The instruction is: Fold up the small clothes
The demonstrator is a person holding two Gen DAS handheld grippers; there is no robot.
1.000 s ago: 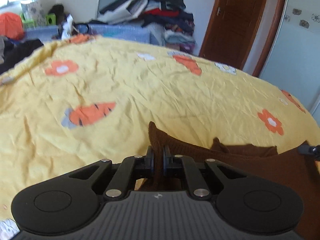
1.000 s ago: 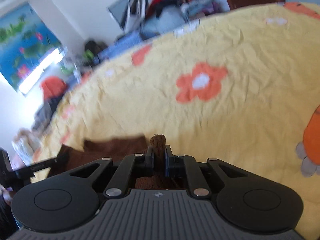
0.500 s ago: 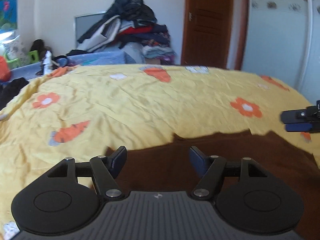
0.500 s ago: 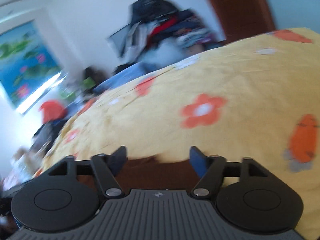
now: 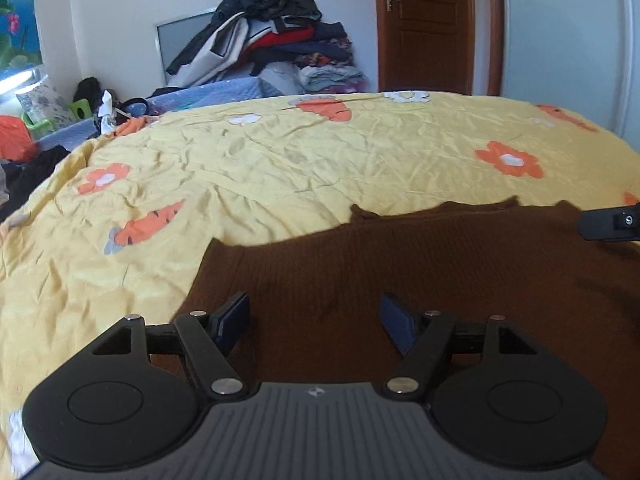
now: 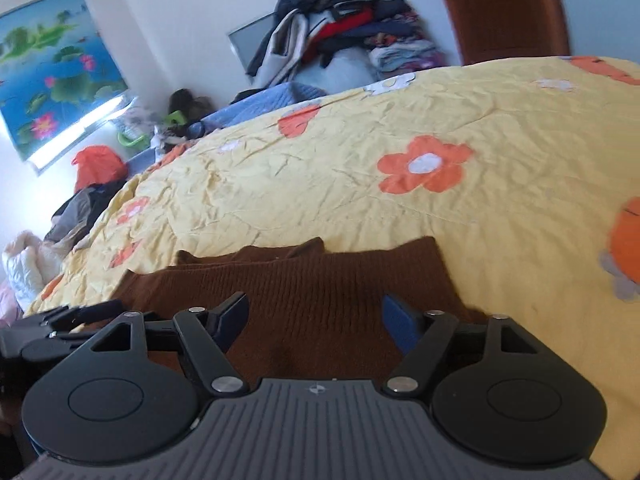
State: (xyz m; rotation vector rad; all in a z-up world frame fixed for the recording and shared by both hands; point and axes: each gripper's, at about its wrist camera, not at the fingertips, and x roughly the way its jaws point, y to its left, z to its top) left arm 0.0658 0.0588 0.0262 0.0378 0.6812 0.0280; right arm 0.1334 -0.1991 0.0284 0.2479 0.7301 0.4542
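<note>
Brown ribbed-knit garment (image 5: 420,264) lying flat.

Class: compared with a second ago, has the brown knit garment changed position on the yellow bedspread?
Yes. The brown knit garment, earlier pinched upright, now lies spread flat on the yellow bedspread.

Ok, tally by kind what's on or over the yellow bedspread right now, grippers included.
Brown knitted garment: 1
Grippers: 2 (left gripper, jaws opening, no cloth pinched between them; right gripper, open, pads off the cloth)
Total: 3
</note>
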